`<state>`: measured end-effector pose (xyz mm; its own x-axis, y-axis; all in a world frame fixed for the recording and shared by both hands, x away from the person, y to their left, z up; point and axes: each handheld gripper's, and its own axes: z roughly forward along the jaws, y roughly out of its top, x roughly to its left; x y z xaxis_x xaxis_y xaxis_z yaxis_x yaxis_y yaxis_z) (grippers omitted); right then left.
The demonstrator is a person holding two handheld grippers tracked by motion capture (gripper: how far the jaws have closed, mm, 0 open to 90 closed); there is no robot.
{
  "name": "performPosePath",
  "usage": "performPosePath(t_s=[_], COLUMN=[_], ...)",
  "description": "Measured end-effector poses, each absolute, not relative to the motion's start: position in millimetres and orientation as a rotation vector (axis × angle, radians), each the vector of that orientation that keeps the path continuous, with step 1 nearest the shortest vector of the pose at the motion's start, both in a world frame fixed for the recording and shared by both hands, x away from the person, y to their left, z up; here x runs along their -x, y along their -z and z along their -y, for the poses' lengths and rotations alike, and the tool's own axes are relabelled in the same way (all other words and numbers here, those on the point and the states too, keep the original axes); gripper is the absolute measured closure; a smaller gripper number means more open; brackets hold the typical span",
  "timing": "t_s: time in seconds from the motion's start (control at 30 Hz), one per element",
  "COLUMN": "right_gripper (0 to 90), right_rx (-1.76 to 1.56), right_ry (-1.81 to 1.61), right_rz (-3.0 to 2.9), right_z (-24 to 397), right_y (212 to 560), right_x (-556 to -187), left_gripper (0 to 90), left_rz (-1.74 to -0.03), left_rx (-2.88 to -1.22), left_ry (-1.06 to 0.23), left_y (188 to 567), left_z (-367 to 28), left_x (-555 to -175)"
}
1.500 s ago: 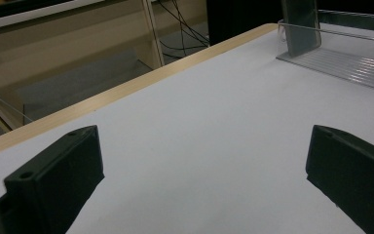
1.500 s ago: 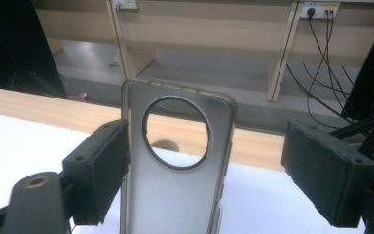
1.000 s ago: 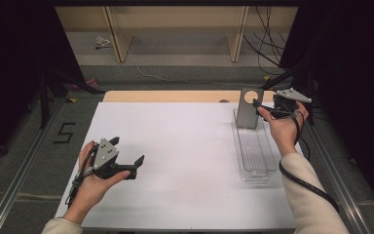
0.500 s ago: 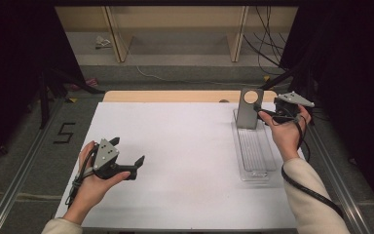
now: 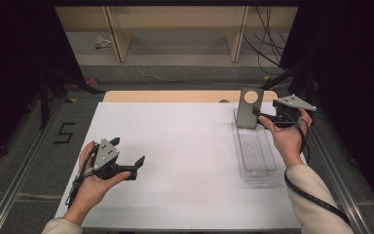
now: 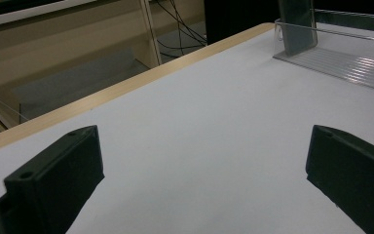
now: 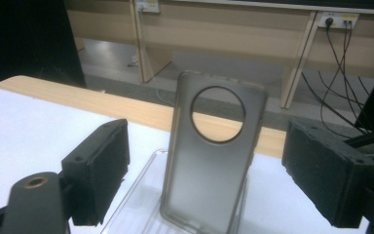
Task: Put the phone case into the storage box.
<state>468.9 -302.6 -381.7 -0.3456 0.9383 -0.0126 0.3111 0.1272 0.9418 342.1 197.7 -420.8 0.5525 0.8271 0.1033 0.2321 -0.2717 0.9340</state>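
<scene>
White sheeting covers the table [image 5: 185, 146], with a strip of pale wood showing along its far edge and dark floor and wooden shelving beyond. At the far right of the sheet lies a clear ribbed tray [image 5: 255, 156], its long side running away from the person. A grey phone case [image 5: 250, 108] stands upright at the tray's far end, its long axis vertical and leaning slightly back, the round camera hole at the top.

From the right gripper view the phone case [image 7: 209, 161] looks smoky and translucent, with rounded corners and a raised lip; its foot seems to rest on the tray floor, though the contact is hard to make out. That view also shows wall sockets and hanging cables behind. The right gripper [image 5: 268, 117] is held just right of the case, its jaws spread wide to either side of it and touching nothing.

The left gripper [image 5: 126, 153] sits over the near left of the sheet, well apart from the tray, jaws spread and empty. The left gripper view shows the tray [image 6: 341, 61] side-on, revealing its thin raised wall.
</scene>
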Motion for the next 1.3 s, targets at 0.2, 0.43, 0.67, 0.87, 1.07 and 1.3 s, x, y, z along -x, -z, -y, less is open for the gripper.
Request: performPosePath(t_s=[0.2, 0.43, 0.67, 0.87, 1.07, 1.3], right_gripper=[18.3, 18.2, 18.2, 18.2, 18.2, 18.0], right_rx=[-1.187, -1.156, -1.111, -1.065, -1.035, -0.996], right_ry=[-1.246, -1.290, -1.332, -1.349, -1.359, -1.367], right_rz=[-1.780, -1.806, -1.839, -1.878, -1.913, -1.961], right_z=[299.7, 296.2, 290.2, 286.0, 281.7, 277.2], right_y=[381.3, 378.0, 376.3, 377.1, 379.5, 385.2], right_x=[-460.4, -448.0, -438.7, -429.5, -420.5, -407.2], left_gripper=[0.0, 0.0, 0.0, 0.0, 0.0, 0.0], left_rz=[-0.874, -0.870, -0.862, -0.852, -0.844, -0.838], left_rx=[-1.794, -1.794, -1.797, -1.799, -1.799, -1.808], left_ry=[-0.745, -0.744, -0.742, -0.744, -0.743, -0.740], left_y=[421.3, 421.0, 420.4, 420.0, 419.1, 420.6], left_z=[-197.0, -195.8, -195.3, -194.2, -192.4, -192.1], left_x=[-342.1, -341.3, -340.4, -339.6, -337.8, -335.0])
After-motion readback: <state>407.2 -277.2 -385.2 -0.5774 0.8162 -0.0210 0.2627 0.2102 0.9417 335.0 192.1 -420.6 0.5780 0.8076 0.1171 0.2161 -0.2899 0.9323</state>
